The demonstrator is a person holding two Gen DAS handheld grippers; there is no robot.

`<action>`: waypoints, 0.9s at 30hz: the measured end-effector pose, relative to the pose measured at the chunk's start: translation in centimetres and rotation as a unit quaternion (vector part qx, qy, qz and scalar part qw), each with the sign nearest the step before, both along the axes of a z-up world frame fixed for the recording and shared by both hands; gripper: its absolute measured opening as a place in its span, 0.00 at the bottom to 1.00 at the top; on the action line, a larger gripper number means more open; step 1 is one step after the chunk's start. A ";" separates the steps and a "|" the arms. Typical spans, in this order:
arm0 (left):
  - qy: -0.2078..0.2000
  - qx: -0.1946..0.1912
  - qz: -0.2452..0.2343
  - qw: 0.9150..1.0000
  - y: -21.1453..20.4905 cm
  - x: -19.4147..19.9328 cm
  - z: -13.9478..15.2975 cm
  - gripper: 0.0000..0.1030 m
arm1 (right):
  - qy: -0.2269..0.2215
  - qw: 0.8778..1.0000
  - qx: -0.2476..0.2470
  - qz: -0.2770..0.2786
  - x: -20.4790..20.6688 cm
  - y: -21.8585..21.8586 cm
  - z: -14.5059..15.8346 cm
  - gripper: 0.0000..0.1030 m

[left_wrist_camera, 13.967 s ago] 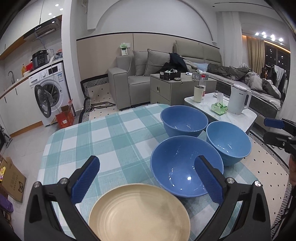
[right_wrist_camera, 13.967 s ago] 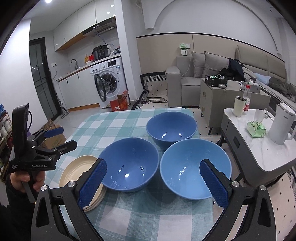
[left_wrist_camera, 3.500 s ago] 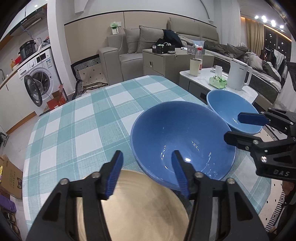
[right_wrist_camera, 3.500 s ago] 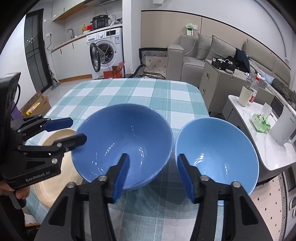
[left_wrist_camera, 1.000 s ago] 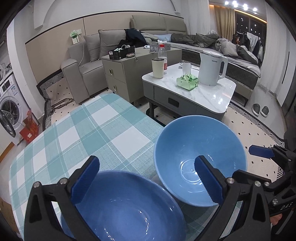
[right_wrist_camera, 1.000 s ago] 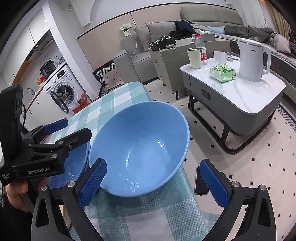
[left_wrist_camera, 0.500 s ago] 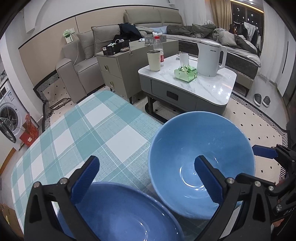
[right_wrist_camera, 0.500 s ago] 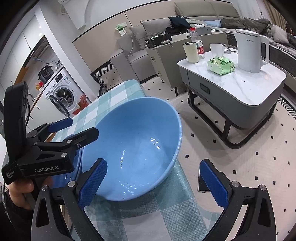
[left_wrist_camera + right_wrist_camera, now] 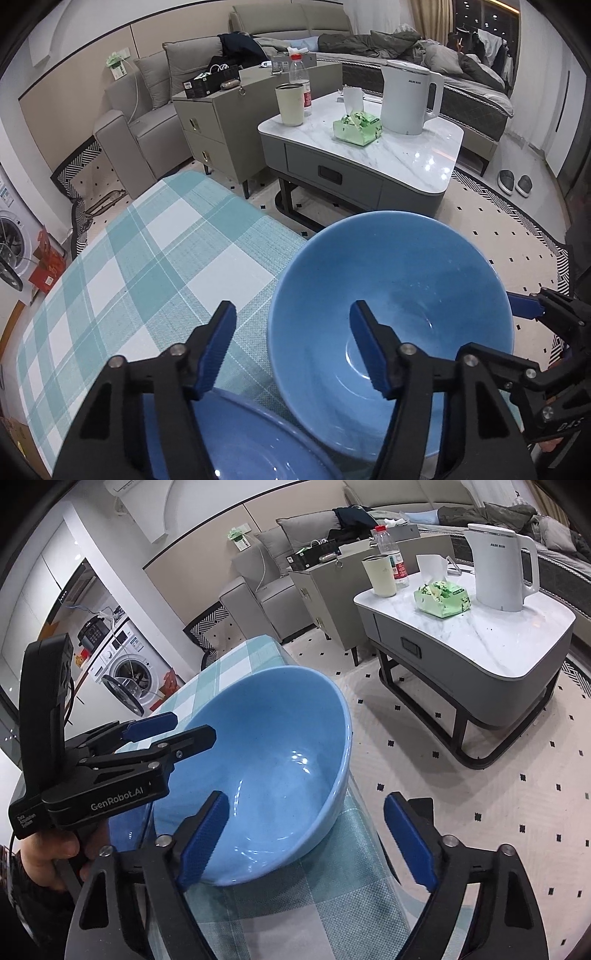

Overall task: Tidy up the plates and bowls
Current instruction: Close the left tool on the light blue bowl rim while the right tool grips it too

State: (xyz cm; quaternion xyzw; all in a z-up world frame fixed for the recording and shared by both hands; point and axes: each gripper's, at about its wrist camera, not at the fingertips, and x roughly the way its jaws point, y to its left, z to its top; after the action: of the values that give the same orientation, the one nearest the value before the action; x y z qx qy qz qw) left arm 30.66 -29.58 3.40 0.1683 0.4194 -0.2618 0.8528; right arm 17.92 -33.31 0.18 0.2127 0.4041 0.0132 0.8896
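The light blue bowl (image 9: 399, 295) stood at the near right corner of the checked tablecloth (image 9: 155, 254), its far rim overhanging the table edge, with a darker blue bowl (image 9: 236, 439) just beside it on the near left. The left gripper (image 9: 291, 347) was seen straddling the bowl's left rim: one pad outside over the cloth, the other inside the basin. Its jaws had just been closing, yet a gap was visible on both sides of the wall, so nothing was clamped. The right gripper (image 9: 306, 834) was placed astride the opposite, right rim, one pad inside the bowl (image 9: 266, 760), the other outside beyond the cloth edge; its jaws had also been closing, but were wider apart and not pressed on the rim. Being round, the bowl offered no long axis; the rim wall ran between each pair of pads. Both grippers were judged equally near, the left closer to a grip.
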 end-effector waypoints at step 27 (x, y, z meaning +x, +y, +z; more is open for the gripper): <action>0.015 0.010 -0.001 1.000 0.4 -0.5 -0.5 0.22 | -0.017 0.999 -0.035 -0.012 -0.5 -0.1 0.3 0.26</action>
State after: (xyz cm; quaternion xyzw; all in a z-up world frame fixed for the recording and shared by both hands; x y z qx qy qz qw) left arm 30.15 -29.14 2.94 0.1730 0.4341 -0.2608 0.8448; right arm 17.43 -33.36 0.53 0.1857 0.3870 -0.0082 0.9032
